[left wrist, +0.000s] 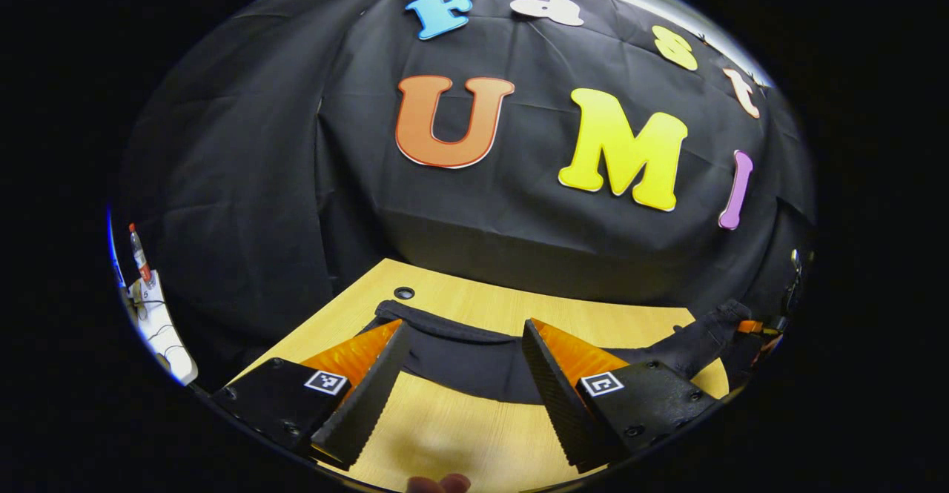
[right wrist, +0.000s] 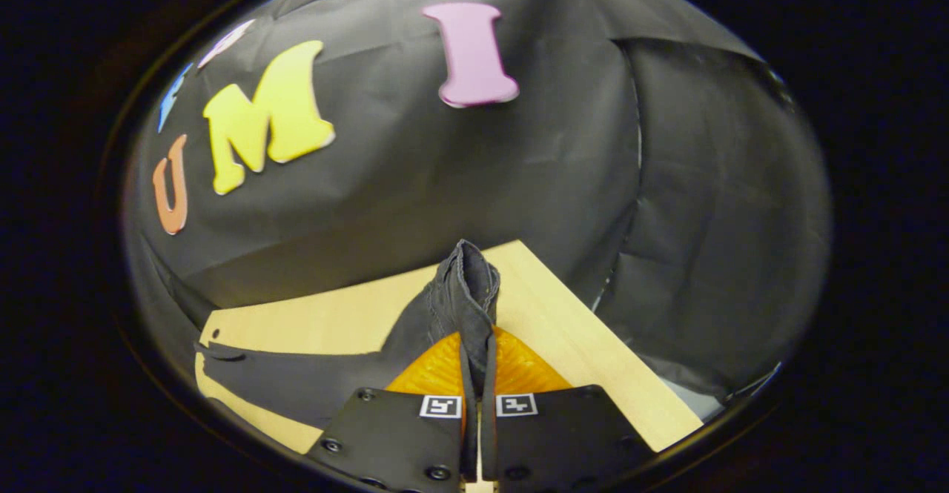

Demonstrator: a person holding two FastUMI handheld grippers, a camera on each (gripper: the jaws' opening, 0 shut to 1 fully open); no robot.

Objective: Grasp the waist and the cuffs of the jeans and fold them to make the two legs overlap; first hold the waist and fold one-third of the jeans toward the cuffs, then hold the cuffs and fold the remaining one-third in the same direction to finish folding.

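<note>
On the table [left wrist: 474, 308], left gripper [left wrist: 463, 356] gapes wide over the jeans [left wrist: 474, 363]; right gripper [right wrist: 474, 363] clamps a bunched jeans end.

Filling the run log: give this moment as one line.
left tool: open, above table | right tool: shut on jeans, fabric lifted | fold: not finished

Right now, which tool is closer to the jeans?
The right one. The right tool is shut on a bunched end of the jeans, with fabric pinched between its fingers. The left tool is open above the table, with the jeans just ahead, not gripped.
</note>
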